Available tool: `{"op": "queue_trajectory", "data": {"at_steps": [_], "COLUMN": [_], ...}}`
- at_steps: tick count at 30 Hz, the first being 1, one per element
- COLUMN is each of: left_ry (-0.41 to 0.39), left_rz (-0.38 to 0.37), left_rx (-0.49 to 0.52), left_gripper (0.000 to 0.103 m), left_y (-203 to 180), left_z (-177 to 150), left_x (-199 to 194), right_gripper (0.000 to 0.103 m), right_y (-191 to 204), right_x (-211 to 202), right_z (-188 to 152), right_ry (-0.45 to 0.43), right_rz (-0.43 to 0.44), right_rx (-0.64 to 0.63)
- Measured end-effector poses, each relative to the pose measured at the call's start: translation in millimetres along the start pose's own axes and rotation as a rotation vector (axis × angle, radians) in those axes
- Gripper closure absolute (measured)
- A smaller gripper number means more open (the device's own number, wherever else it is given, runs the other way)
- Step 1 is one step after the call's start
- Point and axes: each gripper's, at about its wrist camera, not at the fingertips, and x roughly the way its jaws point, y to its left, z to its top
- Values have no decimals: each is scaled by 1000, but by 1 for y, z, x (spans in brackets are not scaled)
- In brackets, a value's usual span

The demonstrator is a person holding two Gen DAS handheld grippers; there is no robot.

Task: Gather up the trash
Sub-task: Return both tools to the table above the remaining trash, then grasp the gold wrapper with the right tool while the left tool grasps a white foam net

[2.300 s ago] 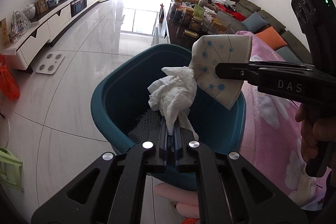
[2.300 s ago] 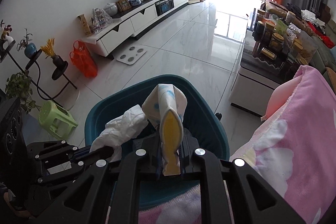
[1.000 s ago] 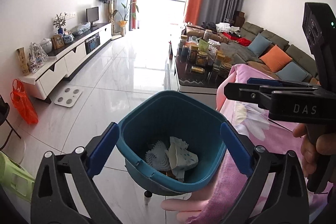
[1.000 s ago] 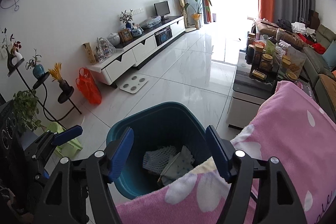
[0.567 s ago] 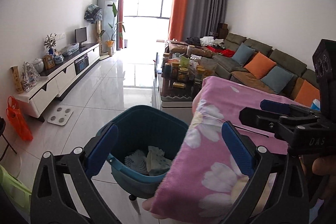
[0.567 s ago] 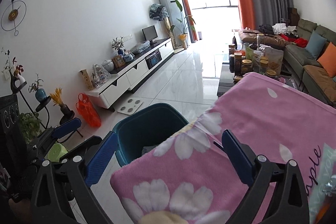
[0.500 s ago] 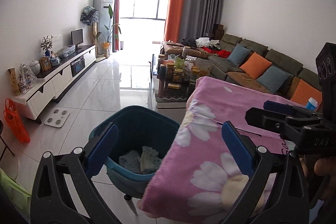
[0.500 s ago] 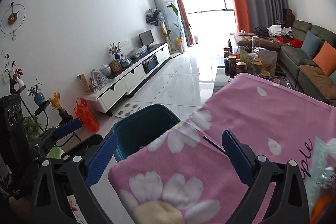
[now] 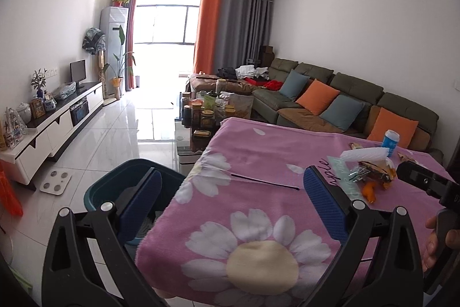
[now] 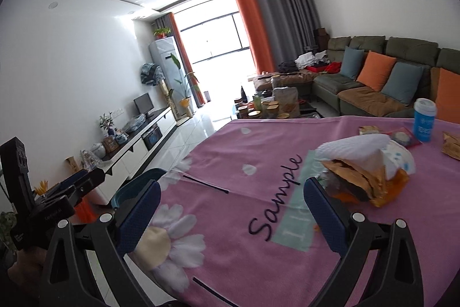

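Observation:
A teal trash bin [image 9: 115,186] stands on the floor at the left edge of a table covered with a pink flowered cloth [image 9: 258,163]; it also shows in the right wrist view [image 10: 135,186]. A heap of trash [image 10: 365,166], white tissue, brown paper and orange wrappers, lies on the cloth at the right; it shows in the left wrist view [image 9: 368,166] too. My left gripper [image 9: 230,200] is open and empty above the table's near corner. My right gripper [image 10: 230,209] is open and empty over the cloth, left of the heap.
A blue and white cup [image 10: 425,120] and more wrappers [image 10: 451,146] lie at the cloth's far right. A thin black stick [image 9: 264,183] lies on the cloth. A coffee table with jars [image 9: 207,111], a sofa [image 9: 345,102] and a TV cabinet [image 9: 57,117] stand beyond.
Both grippers opened and dropped the tissue and printed paper into the bin. Both have since lifted and swung right, from over the bin to over the pink cloth.

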Motion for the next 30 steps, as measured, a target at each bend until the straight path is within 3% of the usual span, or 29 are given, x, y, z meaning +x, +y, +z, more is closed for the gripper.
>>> {"op": "queue_trajectory", "data": {"at_steps": [6,12,21,30], "left_ry": [21,73,90,88], "left_rz": [-105,-218,-335,-368], "left_rx": [17,94,203,202], "left_gripper": [6,6,6,6], "left_y": [-22,-52,-85,-90], "left_z": [0,-6,-15,-11], "left_x": [12,25,33,49], "right_gripper": [7,7,7,7], "right_y": [-30,-56,-68,-73], "right_x": [-40,-58,-67,-58], "right_z": [-27,-43,-52,-45], "right_ry": [-64,-63,-36,-10], "right_rz": [-142,-262,-327,-371], "right_rx": [53,97,106,104]}}
